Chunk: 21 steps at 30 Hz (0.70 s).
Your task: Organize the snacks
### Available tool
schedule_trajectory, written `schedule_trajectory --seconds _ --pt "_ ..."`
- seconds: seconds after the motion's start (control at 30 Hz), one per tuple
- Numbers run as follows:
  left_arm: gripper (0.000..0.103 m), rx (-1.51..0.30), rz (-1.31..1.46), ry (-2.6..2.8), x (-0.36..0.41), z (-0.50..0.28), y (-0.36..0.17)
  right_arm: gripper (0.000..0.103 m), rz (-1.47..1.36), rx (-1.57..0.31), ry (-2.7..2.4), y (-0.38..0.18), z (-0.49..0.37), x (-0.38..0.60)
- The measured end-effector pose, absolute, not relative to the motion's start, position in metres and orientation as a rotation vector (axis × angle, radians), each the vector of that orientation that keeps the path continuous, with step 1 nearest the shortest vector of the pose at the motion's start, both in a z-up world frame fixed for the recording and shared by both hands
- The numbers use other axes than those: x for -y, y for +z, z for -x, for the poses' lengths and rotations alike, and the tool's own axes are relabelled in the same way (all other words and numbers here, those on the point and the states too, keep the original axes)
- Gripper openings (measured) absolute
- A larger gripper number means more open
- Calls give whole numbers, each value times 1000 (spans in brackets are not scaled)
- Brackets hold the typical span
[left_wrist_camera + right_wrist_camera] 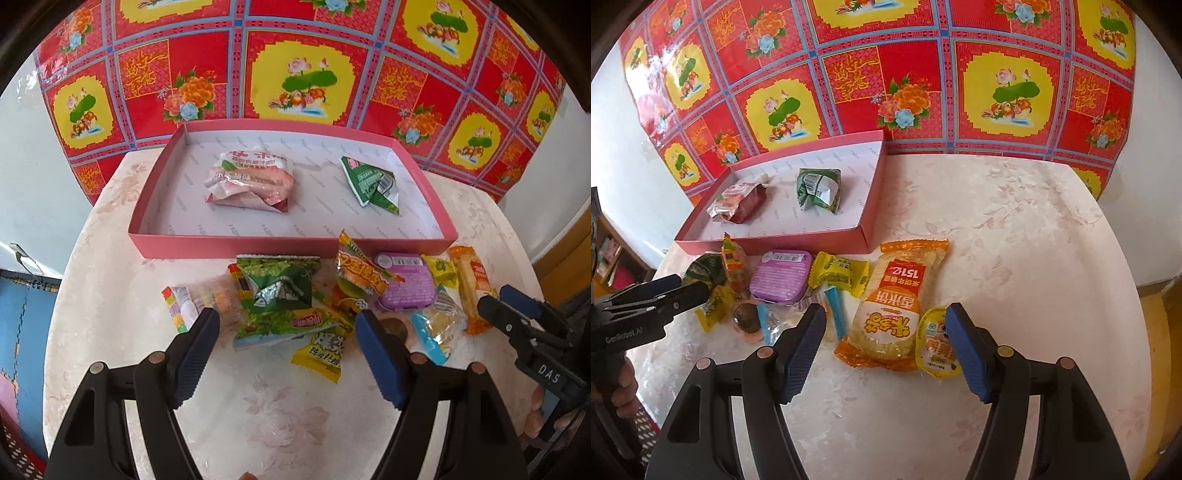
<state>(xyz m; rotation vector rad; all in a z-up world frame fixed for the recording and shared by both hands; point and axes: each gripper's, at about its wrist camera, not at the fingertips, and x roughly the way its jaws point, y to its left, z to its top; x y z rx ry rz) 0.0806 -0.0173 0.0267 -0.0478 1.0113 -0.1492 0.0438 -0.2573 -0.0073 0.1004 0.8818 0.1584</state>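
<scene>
A pink box [291, 243] with a white inside stands at the table's far side and holds a pink pouch [249, 181] and a green packet [373, 181]. Loose snacks lie in a row before it. My left gripper [287, 315] is open, its fingers either side of a crumpled green packet [280, 291] and above it. My right gripper [885, 312] is open, straddling an orange rice cracker pack [890, 306]. A yellow jelly cup [936, 343] sits by its right finger. A purple box [779, 277] and a yellow candy [838, 275] lie between the two grippers.
The round table [1015, 258] has a pale floral cover, with bare room to the right and near the front edge. A red patterned cloth [303, 74] hangs on the wall behind. Each gripper shows at the edge of the other's view, the left gripper [692, 288] and the right gripper [496, 299].
</scene>
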Motion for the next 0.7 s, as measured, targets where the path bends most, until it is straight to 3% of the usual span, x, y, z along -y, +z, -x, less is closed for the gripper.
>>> schedule_trajectory --seconds 0.3,0.7 --pt "80 -989 36 -109 11 -81 23 69 -141 -918 137 -20 -48 269" --pt "70 -976 105 -105 -1 -87 10 69 -132 -898 144 -24 -46 269"
